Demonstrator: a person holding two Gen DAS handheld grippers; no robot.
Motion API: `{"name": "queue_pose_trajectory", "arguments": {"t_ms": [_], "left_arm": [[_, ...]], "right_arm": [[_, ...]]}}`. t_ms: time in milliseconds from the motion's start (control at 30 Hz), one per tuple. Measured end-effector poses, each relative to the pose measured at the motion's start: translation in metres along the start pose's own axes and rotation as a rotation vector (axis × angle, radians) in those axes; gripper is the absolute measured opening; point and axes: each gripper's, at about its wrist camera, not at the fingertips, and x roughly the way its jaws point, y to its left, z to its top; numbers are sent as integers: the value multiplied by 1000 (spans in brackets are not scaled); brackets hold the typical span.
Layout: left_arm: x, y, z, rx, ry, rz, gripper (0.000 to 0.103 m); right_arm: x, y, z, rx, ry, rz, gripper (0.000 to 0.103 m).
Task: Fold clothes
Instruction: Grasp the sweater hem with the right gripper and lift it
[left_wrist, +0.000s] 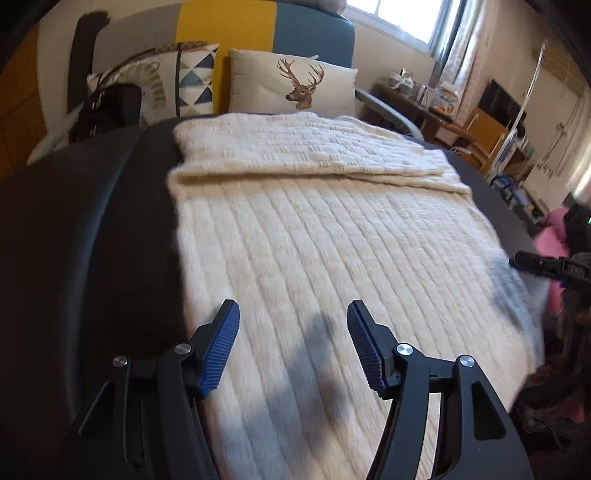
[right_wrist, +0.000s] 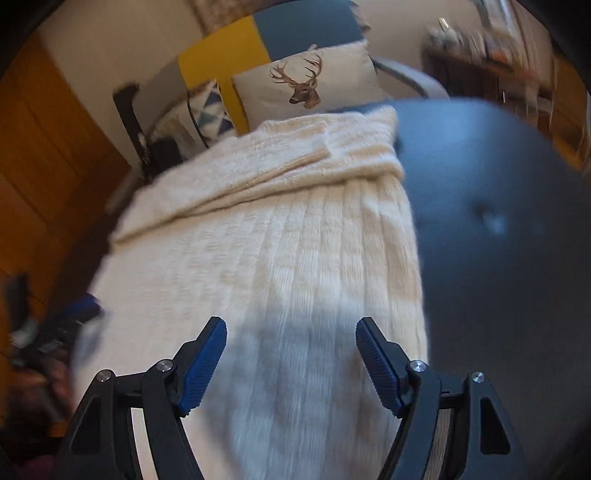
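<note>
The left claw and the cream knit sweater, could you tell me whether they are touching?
Cannot tell. In the left wrist view the left claw is open over the cream knit sweater, casting a shadow on it, but neither view plainly shows contact or a gap.

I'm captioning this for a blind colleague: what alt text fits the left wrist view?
An open left claw hovers over a cream knit sweater spread on a dark table. Behind it are a deer-print cushion and a sunlit window.

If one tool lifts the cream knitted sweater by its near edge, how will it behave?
The sweater will probably droop and stretch: its far part already lies folded over softly. The fuzzy ribbed knit likely grips the ridged pads well. It looks thick, so perhaps fairly heavy.
</note>
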Motion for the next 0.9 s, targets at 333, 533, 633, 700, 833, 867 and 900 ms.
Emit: {"name": "queue_pose_trajectory", "arguments": {"t_ms": [333,533,633,700,833,867,900], "left_arm": [[-23,31,-34,-152,46,-11,64],[-33,37,-42,-167,72,-52,64],[-36,40,-46,-173,84,-73,64],[-40,42,-49,-179,94,-88,64],[-47,54,-57,-241,122,-168,64],[-50,58,-59,-262,128,-184,64],[-53,63,-62,-287,135,-196,64]], "right_arm": [[-52,-63,-57,277,27,140,72],[-53,-67,-72,317,86,239,51],[-49,-63,-77,292,108,200,22],[-47,-63,-79,282,110,178,16],[-40,-56,-80,272,138,240,18],[-38,-54,-80,269,146,252,18],[-36,-52,-81,266,153,264,18]]}}
